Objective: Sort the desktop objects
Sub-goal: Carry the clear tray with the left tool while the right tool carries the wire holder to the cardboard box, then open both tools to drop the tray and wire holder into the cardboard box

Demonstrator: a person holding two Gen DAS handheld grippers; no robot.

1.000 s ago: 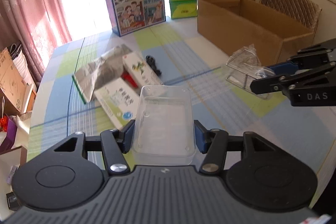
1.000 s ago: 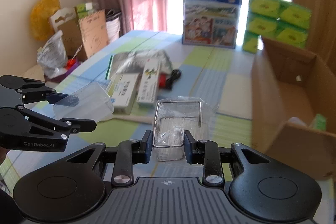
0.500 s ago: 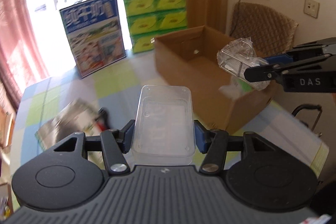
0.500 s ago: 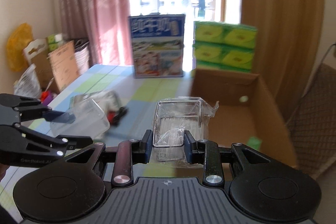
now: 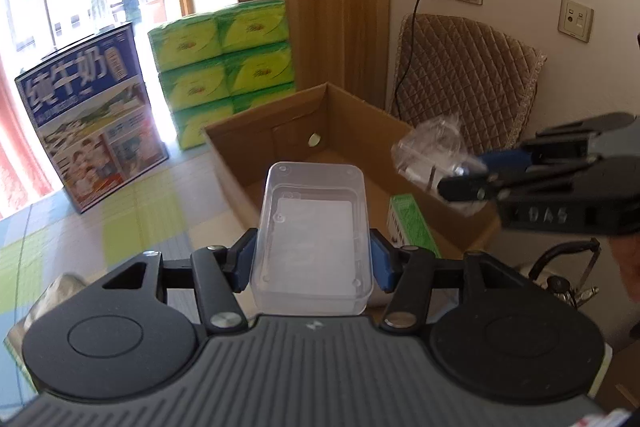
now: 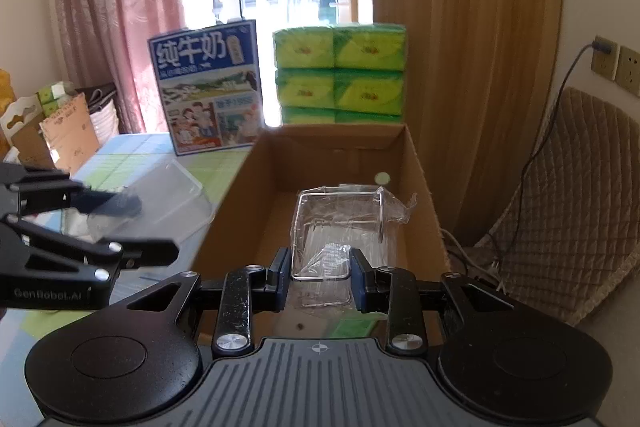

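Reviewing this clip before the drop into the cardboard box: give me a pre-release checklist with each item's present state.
1. Left gripper shut on the clear box: ok.
2. Right gripper shut on the wrapped wire rack: ok.
3. Rack over the open cardboard box: ok in the right wrist view.
4. Clear box over the cardboard box: cannot tell; in the right wrist view it looks left of the box wall.
5. Landing room inside: ok; only a green carton shows on the floor.
6. Grippers apart from each other: ok.
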